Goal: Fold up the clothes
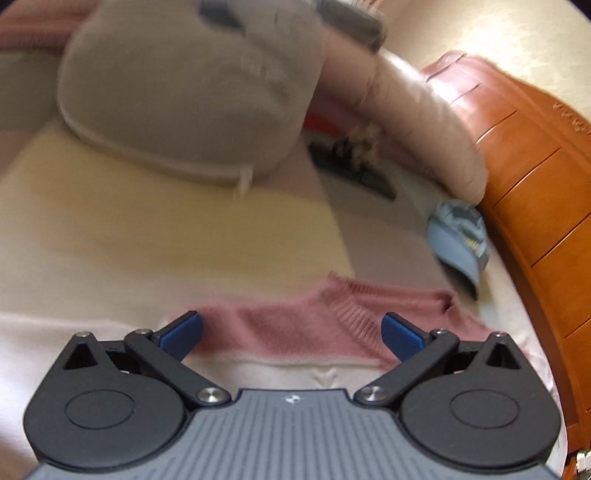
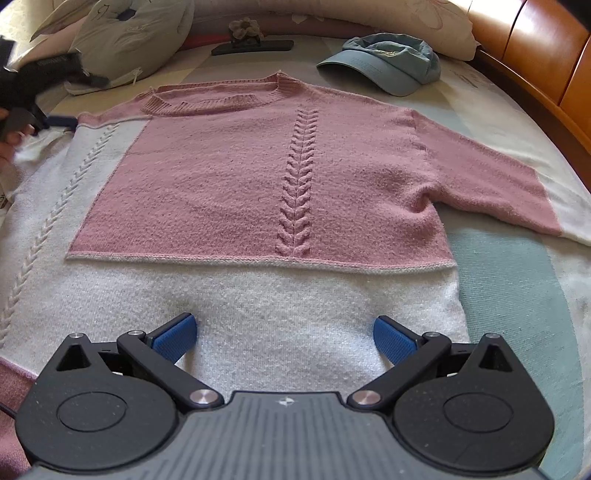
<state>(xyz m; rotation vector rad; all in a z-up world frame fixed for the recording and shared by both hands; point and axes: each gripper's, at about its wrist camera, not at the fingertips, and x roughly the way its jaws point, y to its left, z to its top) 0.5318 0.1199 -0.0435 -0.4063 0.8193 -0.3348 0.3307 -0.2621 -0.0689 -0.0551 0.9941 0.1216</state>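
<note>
A pink and white knitted sweater (image 2: pixel 236 184) lies flat on the bed, front up, neck away from me, its right sleeve (image 2: pixel 509 192) stretched out to the side. My right gripper (image 2: pixel 284 336) is open and empty, low over the white hem. My left gripper (image 1: pixel 291 332) is open and empty, just above the pink shoulder and ribbed collar (image 1: pixel 314 325); the left wrist view is blurred. The left gripper also shows in the right wrist view (image 2: pixel 33 107) at the sweater's left shoulder.
A blue cap (image 2: pixel 384 62) lies beyond the sweater at the right. A grey cushion (image 2: pixel 129 37), a black flat object (image 2: pixel 255 47) and pillows (image 2: pixel 332 14) sit near the orange wooden headboard (image 2: pixel 546 48). The striped bedsheet (image 2: pixel 517 295) runs to the right.
</note>
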